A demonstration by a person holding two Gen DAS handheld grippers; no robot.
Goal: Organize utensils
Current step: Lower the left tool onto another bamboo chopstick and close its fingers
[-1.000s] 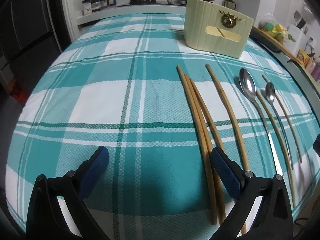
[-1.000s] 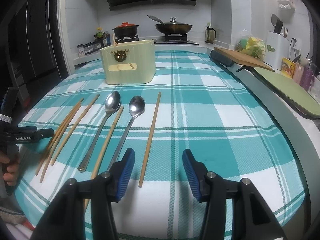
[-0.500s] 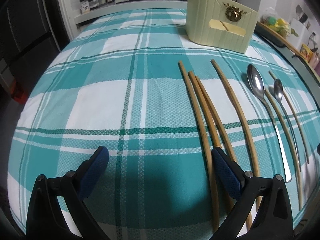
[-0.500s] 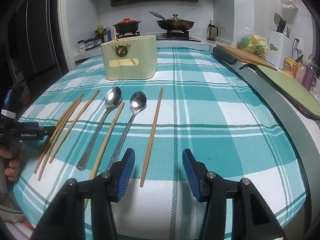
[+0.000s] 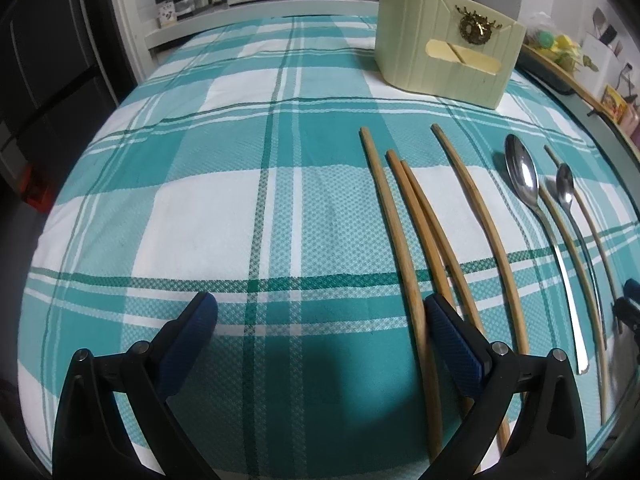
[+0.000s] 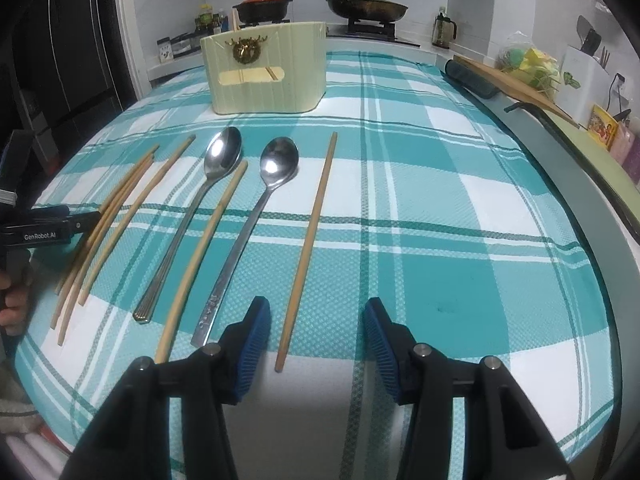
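Kitchen table, plaid cloth [image 6: 440,200]. Both my grippers, left [image 5: 320,332] and right [image 6: 316,340], are released. Chopstick [image 6: 308,240] is light, stiff, low-lying; I'd pinch its near end.

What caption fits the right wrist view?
Open right hand-held gripper hovers near a wooden chopstick, spoons alongside, cream utensil holder behind.

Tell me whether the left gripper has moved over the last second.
Yes. In the left wrist view the left gripper has gone forward and lower: the cream holder sits higher in frame, and the chopsticks look larger and closer.
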